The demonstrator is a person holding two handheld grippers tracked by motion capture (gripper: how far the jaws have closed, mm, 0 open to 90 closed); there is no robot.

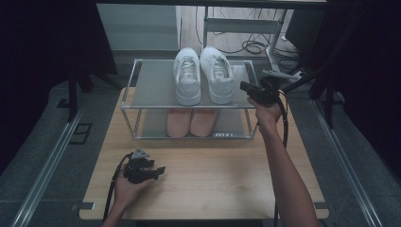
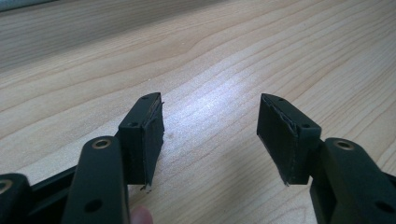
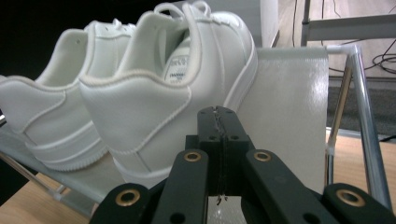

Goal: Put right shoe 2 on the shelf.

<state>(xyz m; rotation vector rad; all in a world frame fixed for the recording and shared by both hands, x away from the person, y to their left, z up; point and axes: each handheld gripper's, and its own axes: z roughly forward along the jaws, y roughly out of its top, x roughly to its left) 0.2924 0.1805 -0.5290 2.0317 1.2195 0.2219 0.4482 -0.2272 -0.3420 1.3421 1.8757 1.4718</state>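
Note:
A pair of white sneakers (image 1: 203, 73) stands on the top shelf of a metal shoe rack (image 1: 151, 85), heels toward me. A pair of pink shoes (image 1: 191, 122) sits on the lower shelf. My right gripper (image 1: 246, 87) is at the front right of the top shelf, just right of the right white sneaker's heel (image 3: 140, 107). Its jaws are shut, pads pressed together with nothing between them (image 3: 218, 121). My left gripper (image 1: 158, 171) rests low over the wooden table (image 1: 213, 179) at the front left, open, with bare wood between its pads (image 2: 210, 135).
The rack's right upright post (image 3: 366, 116) stands close to the right gripper. Cables (image 1: 250, 46) and a metal frame lie on the floor beyond the table. Dark curtains flank both sides.

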